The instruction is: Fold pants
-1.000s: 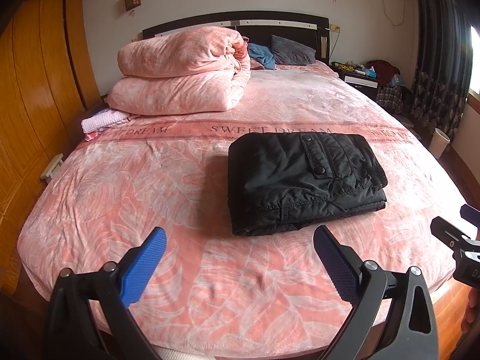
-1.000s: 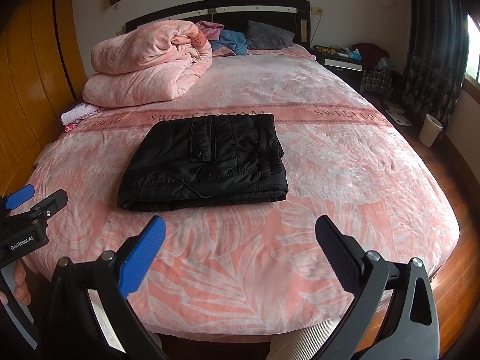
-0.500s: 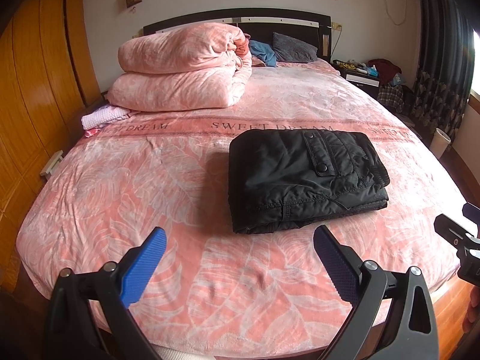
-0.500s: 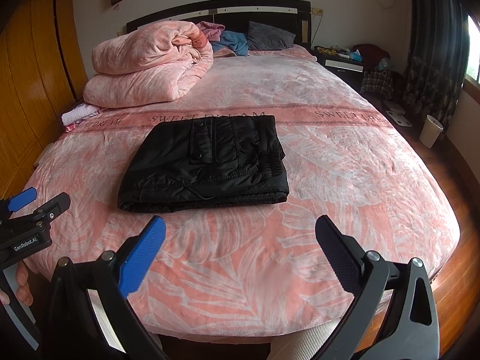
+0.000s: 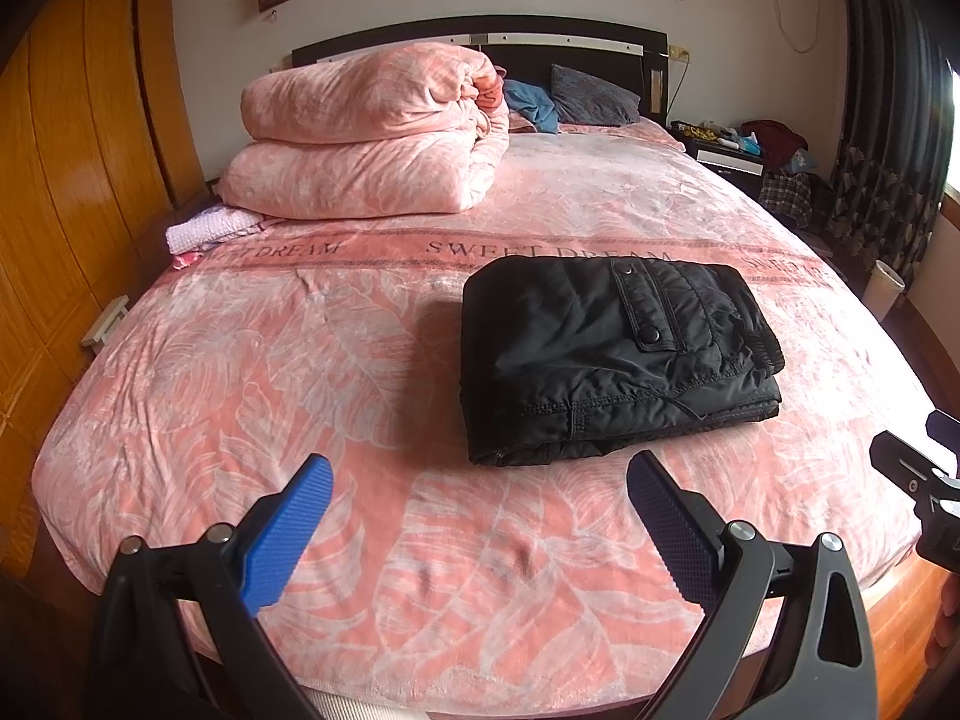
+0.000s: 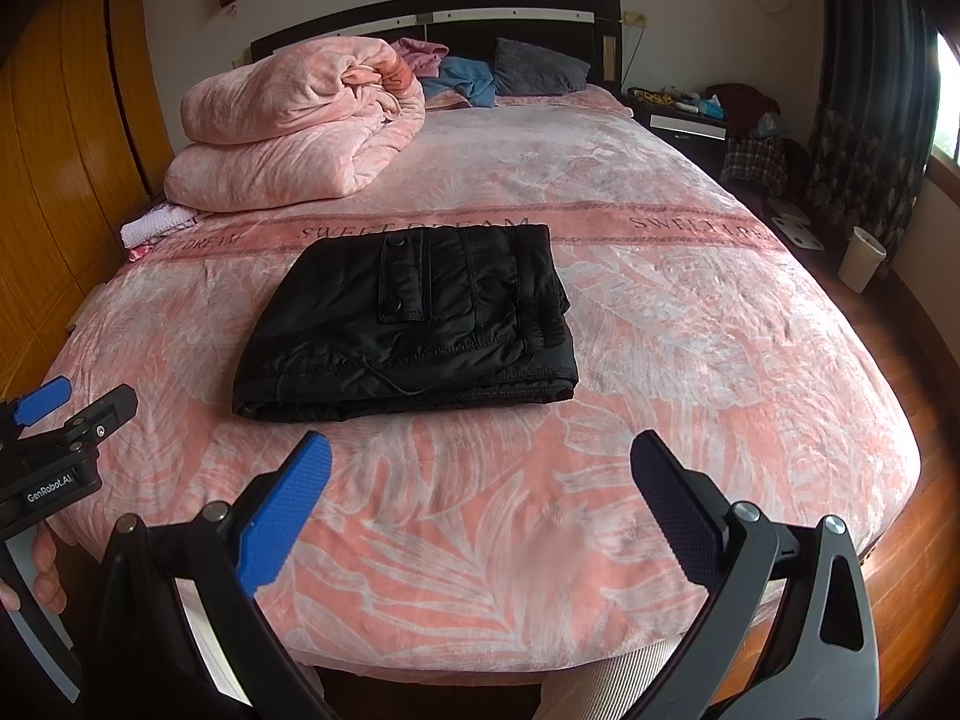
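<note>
I see the pants (image 5: 612,354) folded into a flat black packet on the bed (image 5: 300,360), lying near the middle of the pink spread, just this side of the printed "SWEET DREAM" band. A snap-buttoned pocket flap faces up; the stacked edges face me.

Left gripper (image 5: 480,531): jaws spread wide, nothing between them, held above the near edge of the bed and well apart from the pants. In its view the packet sits ahead and to the right of centre.

Right gripper (image 6: 480,507): jaws likewise spread wide and empty, also above the near edge, clear of the pants. In its view the packet sits ahead and to the left of centre.

Each gripper shows at the edge of the other's view (the left at the far left of the right view, with fingers of a hand (image 6: 42,564) on its handle).

Behind the pants: a folded pink quilt (image 5: 372,138) stacked at the left toward the headboard (image 5: 480,39), a grey pillow (image 5: 591,99) and a blue garment (image 5: 531,105) beside it. A small white cloth (image 5: 207,228) lies at the left edge below the quilt
</note>
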### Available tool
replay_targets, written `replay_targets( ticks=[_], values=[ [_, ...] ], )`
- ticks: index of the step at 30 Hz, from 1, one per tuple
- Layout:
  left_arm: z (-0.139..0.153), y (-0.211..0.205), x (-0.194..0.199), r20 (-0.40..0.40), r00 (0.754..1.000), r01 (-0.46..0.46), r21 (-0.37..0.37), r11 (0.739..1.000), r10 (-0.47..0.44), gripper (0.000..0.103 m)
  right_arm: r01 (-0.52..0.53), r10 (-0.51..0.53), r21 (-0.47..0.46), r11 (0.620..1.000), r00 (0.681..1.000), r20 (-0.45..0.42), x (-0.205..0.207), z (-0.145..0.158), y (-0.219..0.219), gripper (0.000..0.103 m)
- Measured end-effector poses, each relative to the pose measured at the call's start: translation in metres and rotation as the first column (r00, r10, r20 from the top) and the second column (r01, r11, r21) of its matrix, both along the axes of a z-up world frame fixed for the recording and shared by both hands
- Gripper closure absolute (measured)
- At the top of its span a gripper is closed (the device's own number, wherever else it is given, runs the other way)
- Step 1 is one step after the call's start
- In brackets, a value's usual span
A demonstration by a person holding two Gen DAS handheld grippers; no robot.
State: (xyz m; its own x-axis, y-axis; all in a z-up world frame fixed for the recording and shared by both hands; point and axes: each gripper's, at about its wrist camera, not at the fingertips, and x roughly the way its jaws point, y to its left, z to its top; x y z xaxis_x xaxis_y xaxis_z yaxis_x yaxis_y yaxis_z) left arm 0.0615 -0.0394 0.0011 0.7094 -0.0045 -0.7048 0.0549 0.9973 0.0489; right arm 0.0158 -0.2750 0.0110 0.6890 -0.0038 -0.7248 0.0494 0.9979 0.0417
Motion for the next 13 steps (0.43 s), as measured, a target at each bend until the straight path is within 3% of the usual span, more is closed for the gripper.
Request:
replay_targets(
  ticks=[13],
  values=[
    [-0.0047, -0.0015, 0.0048, -0.033, 0.999, 0.01, -0.011, 1.0, -0.01, 0.004, 0.007, -0.007, 0.009, 1.0, 1.0, -0.008, 0.0025, -0.0035, -0.0051, 0.003]
  ],
)
